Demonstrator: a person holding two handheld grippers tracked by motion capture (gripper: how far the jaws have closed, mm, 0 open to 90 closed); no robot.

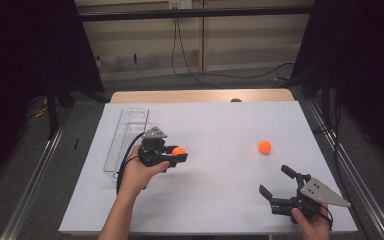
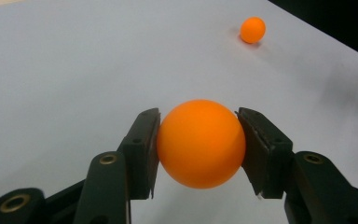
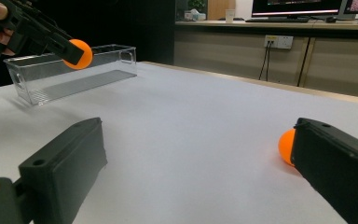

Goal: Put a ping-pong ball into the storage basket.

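Observation:
My left gripper (image 1: 179, 155) is shut on an orange ball (image 1: 178, 150), held above the white table just right of a clear plastic bin (image 1: 125, 137). Both pads press the ball's (image 2: 200, 142) sides in the left gripper view, where the left gripper (image 2: 198, 149) rises from the bottom edge. A second orange ball (image 1: 265, 146) lies loose on the table at the right; it also appears far off as the ball (image 2: 252, 29) and half hidden behind a jaw as the ball (image 3: 287, 146). My right gripper (image 1: 280, 182) rests open near the front right, nothing between its jaws (image 3: 200, 177).
The long clear bin (image 3: 70, 70) stands empty at the table's left side. The white sheet (image 1: 215, 130) covers the tabletop, with a wooden edge at the back. Cables run along the floor behind, and dark curtains hang at both sides.

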